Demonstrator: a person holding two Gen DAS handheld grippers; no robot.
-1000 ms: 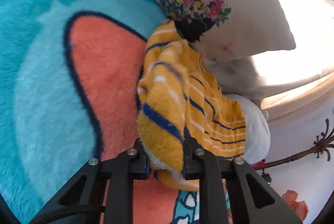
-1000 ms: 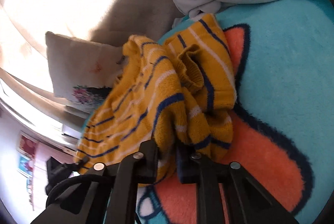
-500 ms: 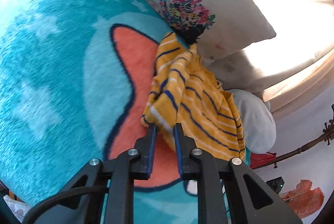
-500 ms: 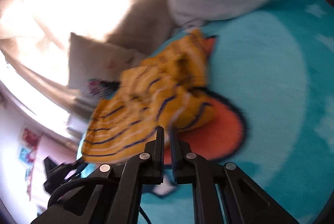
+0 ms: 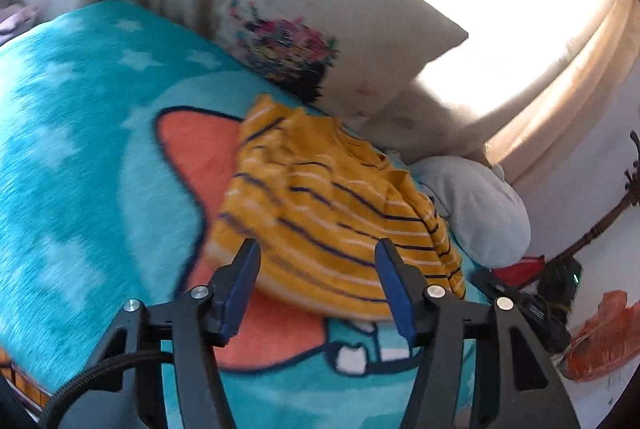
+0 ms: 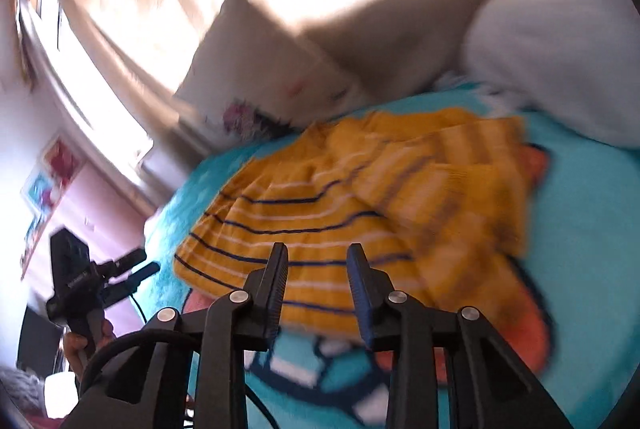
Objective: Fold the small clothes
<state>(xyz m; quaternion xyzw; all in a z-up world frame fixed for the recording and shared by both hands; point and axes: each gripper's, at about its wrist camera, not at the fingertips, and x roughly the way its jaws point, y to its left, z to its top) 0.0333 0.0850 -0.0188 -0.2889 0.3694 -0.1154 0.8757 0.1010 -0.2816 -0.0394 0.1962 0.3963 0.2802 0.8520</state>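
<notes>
On teal blanket [image 5: 80, 157]: yellow striped garment [image 5: 320, 213] lying crumpled, long axis toward floral pillow [image 5: 320, 29]; left gripper [image 5: 316, 261] and right gripper [image 6: 316, 265] jaws apart, empty

Motion blur smears the striped garment [image 6: 440, 181] (its right half especially); the blanket [image 5: 80, 189] runs off-frame.

Left gripper [image 5: 316, 255] hangs with fingers spread wide — nothing between them. Right gripper [image 6: 317, 261] is parted too, narrower gap — both empty, pointing forward.
</notes>
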